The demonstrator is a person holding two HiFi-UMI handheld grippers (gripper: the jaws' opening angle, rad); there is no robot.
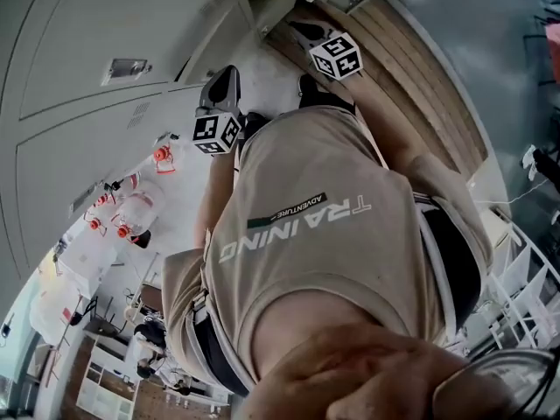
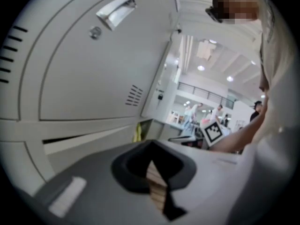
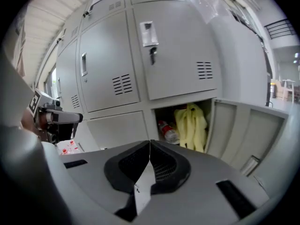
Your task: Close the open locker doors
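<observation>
- Our right gripper (image 3: 150,144) is held low. Its 2 jaws meet at the tips and there is nothing between them.
- Our left gripper (image 2: 151,146) also has its 2 jaws pressed together and empty. It is tilted up toward a shut locker door (image 2: 93,69) just in front of it.
- In the head view our beige shirt (image 1: 306,226) fills the middle, and both grippers reach out beyond it toward the lockers.
- A pack of red-capped bottles (image 1: 131,208) lies on the floor at the foot of the lockers, near the left gripper.
- The open locker (image 3: 161,112) is in the bottom row, straight ahead of the right gripper. Its door (image 3: 239,125) is swung wide to the right.
- Inside it hangs a yellow cloth (image 3: 190,125), with 1 bottle (image 3: 168,131) lying at the cloth's left.
- The upper door (image 3: 176,50) right above the open locker is shut, and so are the doors to its left.
- Past the end of the lockers, the left gripper view shows a bright hall with people (image 2: 192,114) far off.
</observation>
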